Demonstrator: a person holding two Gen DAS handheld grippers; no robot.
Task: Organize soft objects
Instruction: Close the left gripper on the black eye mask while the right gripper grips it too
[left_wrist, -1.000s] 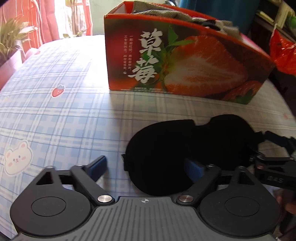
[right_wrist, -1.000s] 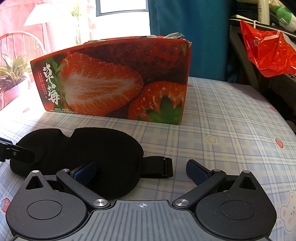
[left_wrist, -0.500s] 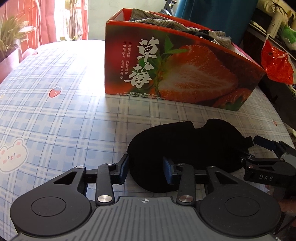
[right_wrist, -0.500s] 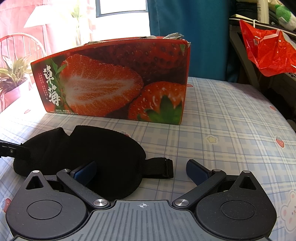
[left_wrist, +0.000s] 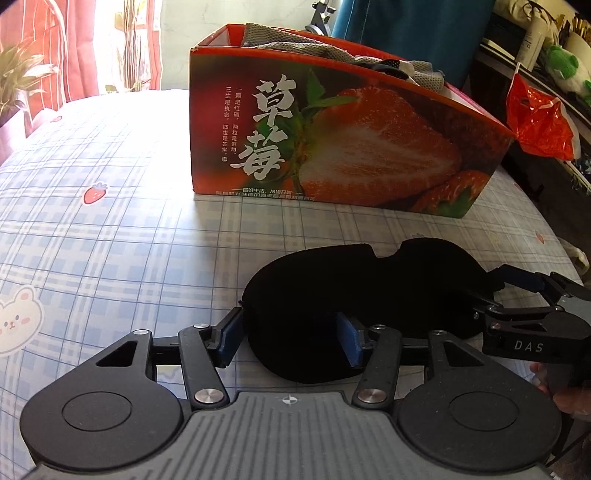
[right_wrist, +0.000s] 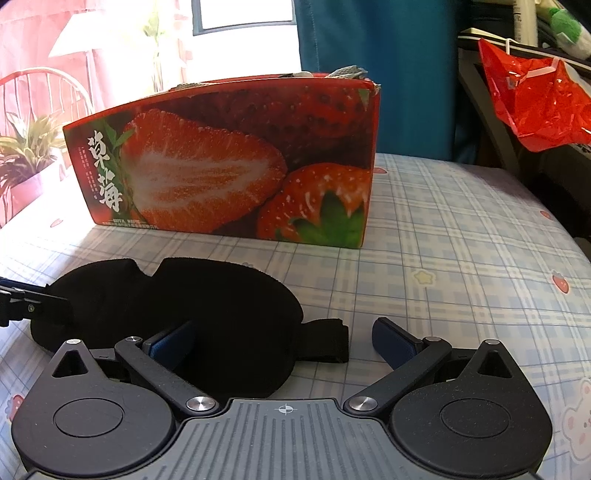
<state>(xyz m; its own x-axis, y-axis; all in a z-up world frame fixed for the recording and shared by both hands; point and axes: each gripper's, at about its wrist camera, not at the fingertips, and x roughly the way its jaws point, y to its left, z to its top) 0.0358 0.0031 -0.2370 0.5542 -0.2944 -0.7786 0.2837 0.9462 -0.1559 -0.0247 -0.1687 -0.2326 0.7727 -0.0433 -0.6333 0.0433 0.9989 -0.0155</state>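
Observation:
A black padded eye mask (left_wrist: 354, 291) lies flat on the checked tablecloth, in front of a red strawberry-print box (left_wrist: 343, 136). My left gripper (left_wrist: 290, 339) is partly closed, its blue pads (left_wrist: 349, 341) either side of the mask's near left lobe, with a gap still showing. In the right wrist view the mask (right_wrist: 207, 306) and its strap (right_wrist: 325, 339) lie between the wide-open fingers of my right gripper (right_wrist: 284, 343). The box (right_wrist: 236, 162) holds grey mesh fabric (left_wrist: 295, 40).
The tablecloth (left_wrist: 110, 229) has strawberry and bear prints. A red plastic bag (right_wrist: 535, 96) hangs at the right beside dark shelving. A potted plant (right_wrist: 26, 155) and a red chair stand at the far left. A blue curtain (right_wrist: 373, 40) hangs behind the box.
My left gripper's fingers have closed in from wide open to a narrow gap around the mask's near lobe, and the mask has shifted slightly. The right gripper has stayed open and still.

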